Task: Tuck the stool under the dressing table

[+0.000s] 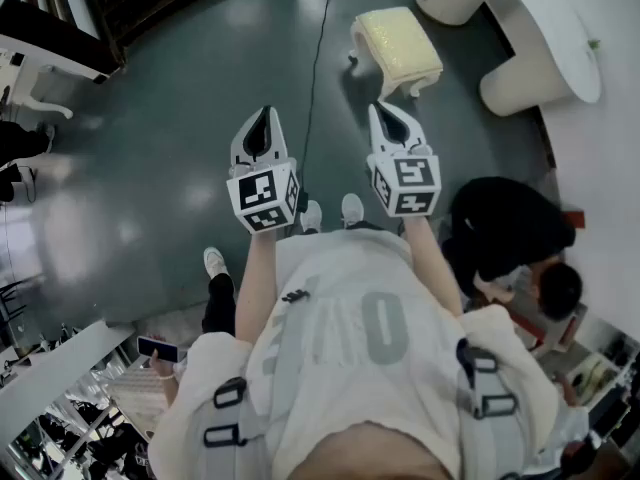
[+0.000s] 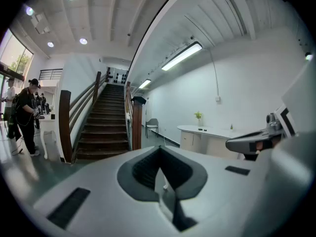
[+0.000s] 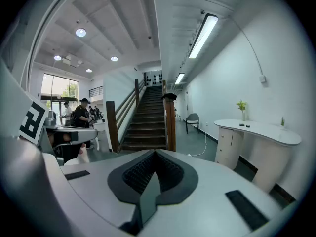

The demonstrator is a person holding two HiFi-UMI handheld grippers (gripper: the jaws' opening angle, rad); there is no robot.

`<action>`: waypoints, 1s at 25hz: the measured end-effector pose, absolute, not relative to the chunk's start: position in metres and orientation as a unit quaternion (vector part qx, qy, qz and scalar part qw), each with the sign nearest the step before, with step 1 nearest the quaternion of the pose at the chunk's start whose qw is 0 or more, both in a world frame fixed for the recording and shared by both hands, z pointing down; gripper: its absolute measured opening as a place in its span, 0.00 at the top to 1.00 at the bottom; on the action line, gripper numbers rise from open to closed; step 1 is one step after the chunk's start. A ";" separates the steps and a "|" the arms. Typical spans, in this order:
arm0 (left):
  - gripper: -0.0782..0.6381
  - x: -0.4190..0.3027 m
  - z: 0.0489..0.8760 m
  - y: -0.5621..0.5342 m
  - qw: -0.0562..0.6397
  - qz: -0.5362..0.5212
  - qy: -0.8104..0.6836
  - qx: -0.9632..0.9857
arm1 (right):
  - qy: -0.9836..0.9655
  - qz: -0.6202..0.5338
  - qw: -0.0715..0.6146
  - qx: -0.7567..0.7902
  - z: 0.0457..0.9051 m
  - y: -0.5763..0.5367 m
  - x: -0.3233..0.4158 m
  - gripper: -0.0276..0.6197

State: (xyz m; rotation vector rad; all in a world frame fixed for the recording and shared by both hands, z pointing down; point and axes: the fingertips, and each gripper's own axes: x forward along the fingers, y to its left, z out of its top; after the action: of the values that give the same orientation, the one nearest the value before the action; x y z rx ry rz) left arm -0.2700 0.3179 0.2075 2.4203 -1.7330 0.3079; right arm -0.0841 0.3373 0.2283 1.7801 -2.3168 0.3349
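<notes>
On the floor [image 1: 170,138], stool [image 1: 398,48] ahead of right tongs [image 1: 384,111], left tongs [image 1: 266,117] alongside.

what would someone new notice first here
The left gripper and right gripper, jaws shut and empty, are held out side by side mid-frame in the head view. Just beyond them a cream cushioned stool stands apart from the curved white dressing table at upper right.
</notes>
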 end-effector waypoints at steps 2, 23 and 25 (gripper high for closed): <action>0.88 -0.269 0.208 0.316 0.073 0.107 -0.575 0.808 | -0.784 0.116 0.102 0.601 0.231 0.337 -0.084 0.95; 0.88 -0.219 0.213 0.301 0.082 0.083 -0.588 0.800 | -0.800 0.150 0.091 0.574 0.252 0.333 -0.038 0.95; 0.89 -0.217 0.212 0.296 0.080 0.081 -0.590 0.799 | -0.803 0.150 0.090 0.570 0.249 0.328 -0.037 0.95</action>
State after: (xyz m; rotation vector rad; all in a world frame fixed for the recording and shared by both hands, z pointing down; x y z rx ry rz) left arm -0.2167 0.2964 0.2122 2.3912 -1.7643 0.2414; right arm -0.0372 0.3282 0.2488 1.6954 -2.3875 0.4460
